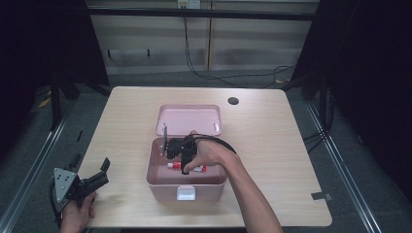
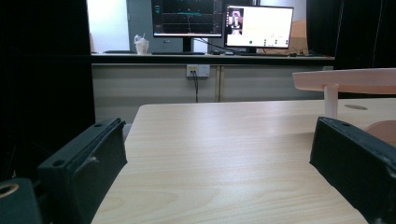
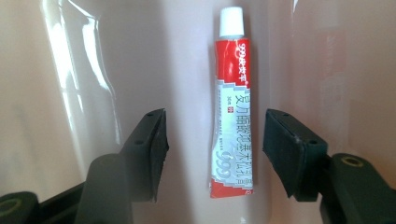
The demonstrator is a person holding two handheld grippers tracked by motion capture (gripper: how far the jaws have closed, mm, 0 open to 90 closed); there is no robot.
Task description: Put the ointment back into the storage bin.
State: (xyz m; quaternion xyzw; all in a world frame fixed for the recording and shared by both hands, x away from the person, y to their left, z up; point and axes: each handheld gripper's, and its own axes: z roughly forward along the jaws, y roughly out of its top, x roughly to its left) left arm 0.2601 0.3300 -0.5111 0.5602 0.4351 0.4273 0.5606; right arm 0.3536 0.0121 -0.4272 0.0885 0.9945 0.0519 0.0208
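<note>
— Pink plastic storage box (image 1: 155, 180) sits mid-table on the pale wooden table (image 1: 272, 145), its hinged lid (image 1: 189, 119) thrown back. Where's the right gripper (image 1: 186, 160)?

— Down inside the box, jaws spread wide and empty. In the right gripper view, a red-and-white ointment tube with a white cap (image 3: 232, 102) lies flat on the box floor, lengthwise in the gap between the jaws, nearer the right-hand one and touching neither. Cap points away from the gripper.

— And the left gripper (image 1: 99, 175)?

— Low at the table's near-left corner, well apart from the box. Jaws released, nothing held; bare tabletop between them in its own view (image 2: 219, 158).
</note>
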